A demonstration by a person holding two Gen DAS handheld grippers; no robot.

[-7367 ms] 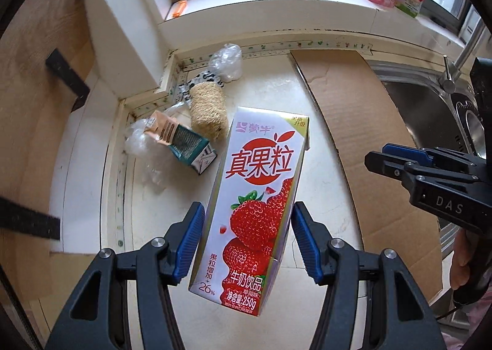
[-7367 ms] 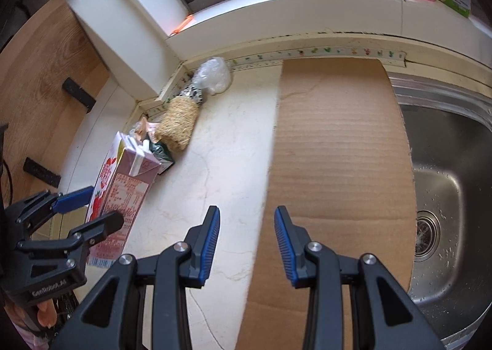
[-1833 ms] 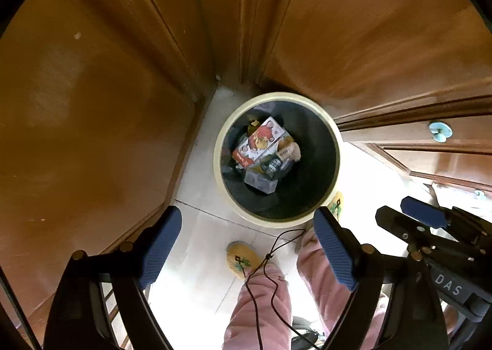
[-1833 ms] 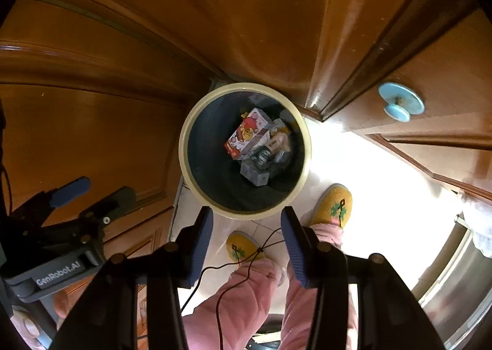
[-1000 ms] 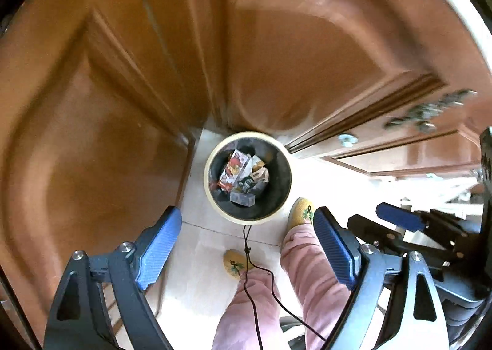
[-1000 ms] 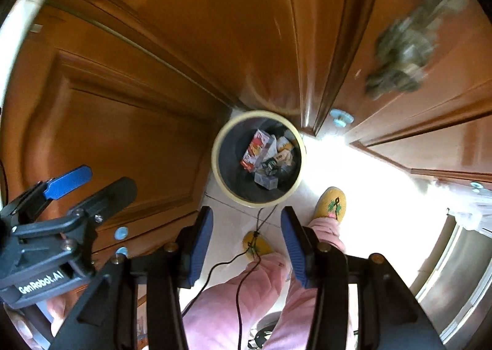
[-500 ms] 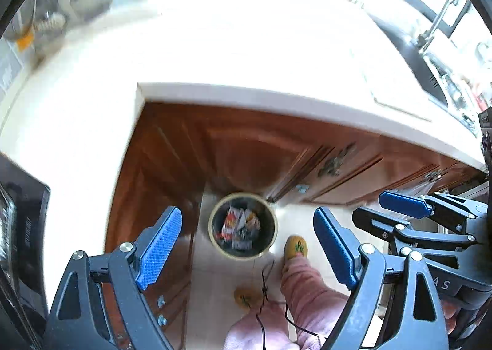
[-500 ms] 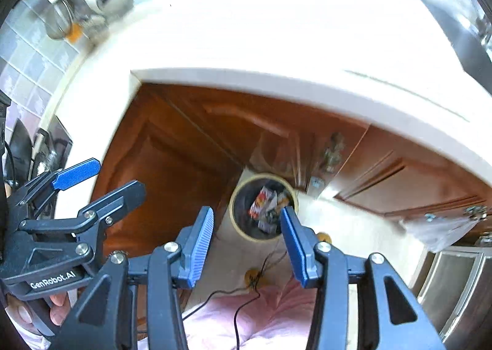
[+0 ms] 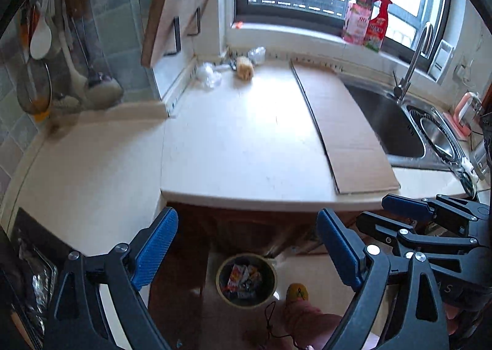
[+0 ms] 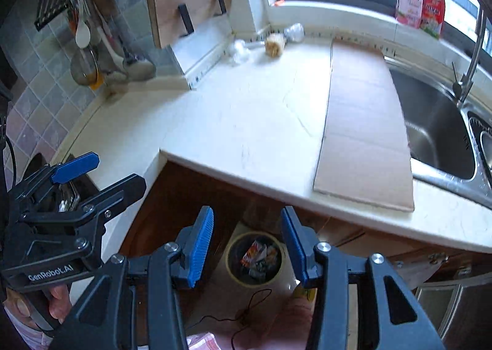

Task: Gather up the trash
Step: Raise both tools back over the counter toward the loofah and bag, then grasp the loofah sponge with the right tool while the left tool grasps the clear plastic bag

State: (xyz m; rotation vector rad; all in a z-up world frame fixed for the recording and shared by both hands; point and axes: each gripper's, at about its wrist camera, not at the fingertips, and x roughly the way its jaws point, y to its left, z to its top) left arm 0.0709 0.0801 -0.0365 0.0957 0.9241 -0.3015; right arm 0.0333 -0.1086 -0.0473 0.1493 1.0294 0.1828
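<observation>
Far below on the floor stands the round trash bin (image 9: 246, 284) (image 10: 254, 259) with the red carton and other wrappers inside. At the back corner of the worktop lie a tan fibrous roll (image 9: 244, 66) (image 10: 274, 41), a crumpled clear plastic bag (image 9: 209, 75) (image 10: 239, 49) and another clear bag (image 9: 257, 54) (image 10: 294, 32). My left gripper (image 9: 246, 253) hangs above the counter edge, its jaws opening wide with nothing between them. My right gripper (image 10: 246, 242) is open and empty too, and it appears beside the left one (image 9: 409, 217).
A flat cardboard sheet (image 9: 341, 128) (image 10: 366, 131) covers the worktop next to the steel sink (image 9: 387, 122) (image 10: 436, 128) and tap (image 9: 412, 61). Bottles (image 9: 367, 22) stand on the windowsill. Utensils (image 9: 46, 73) hang on the tiled left wall. A slippered foot (image 9: 296, 291) is by the bin.
Both grippers have risen from over the bin by the cabinet doors to above the worktop. The view has tipped up, so the counter, sink and window now show.
</observation>
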